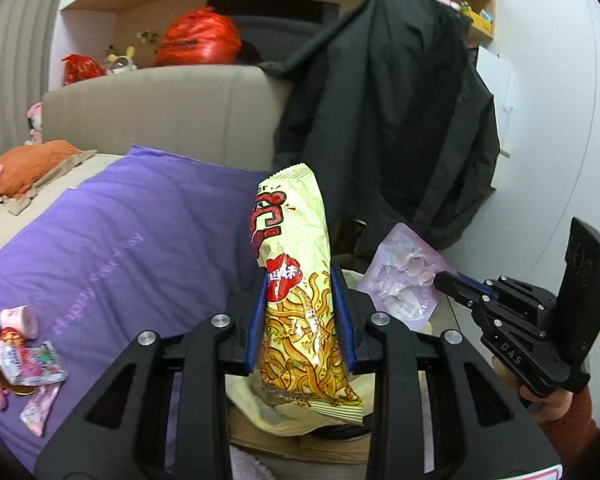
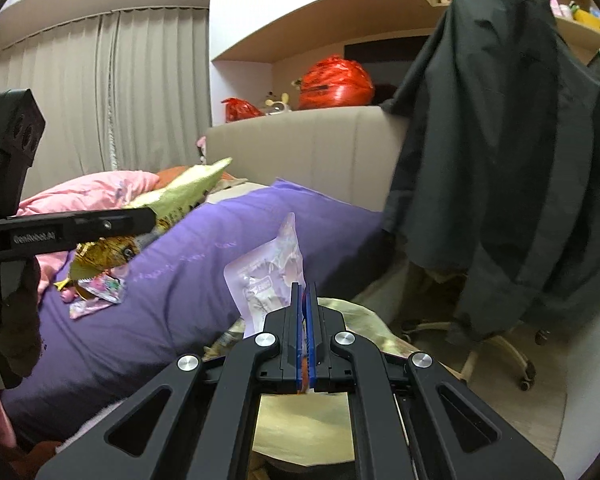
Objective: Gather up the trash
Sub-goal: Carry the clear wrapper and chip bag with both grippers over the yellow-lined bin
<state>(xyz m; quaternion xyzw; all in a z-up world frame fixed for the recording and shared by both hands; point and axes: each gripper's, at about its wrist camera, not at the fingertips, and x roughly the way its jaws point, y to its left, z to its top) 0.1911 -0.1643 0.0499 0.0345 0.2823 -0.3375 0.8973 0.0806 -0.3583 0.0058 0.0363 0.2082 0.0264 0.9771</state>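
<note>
Left gripper (image 1: 300, 316): blue-padded jaws narrowed onto a tall crinkled yellow foil snack bag with red lettering and a noodle print (image 1: 296, 280), pinched around mid-height. Bag stands roughly upright between the fingers, top seam free above, bottom seam hanging below the pads. Mid-body pinch probably chosen because the film is limp and slippery; a grab at the edge would let it fold or slide out.

Right gripper (image 2: 304, 320): jaws nearly closed, clamping a flat translucent pale-lilac plastic pouch (image 2: 268, 276) by its lower edge. Pouch sticks up past the fingertips, thin and glossy, with pale fragments inside visible from the left wrist view.

Both pieces are lifted clear of the purple bedspread (image 1: 120, 232), off its near right edge, above what looks like a crumpled yellowish bag or liner (image 2: 300, 428) under the grippers. My guess is that's the trash receptacle, can't confirm.

Still to collect: a cluster of small glossy candy wrappers and a pink-white cup (image 1: 20, 344) at the bedspread's near left edge, well apart from both grippers.

Risk: light film, so the bag may cling to the pads on release.
</note>
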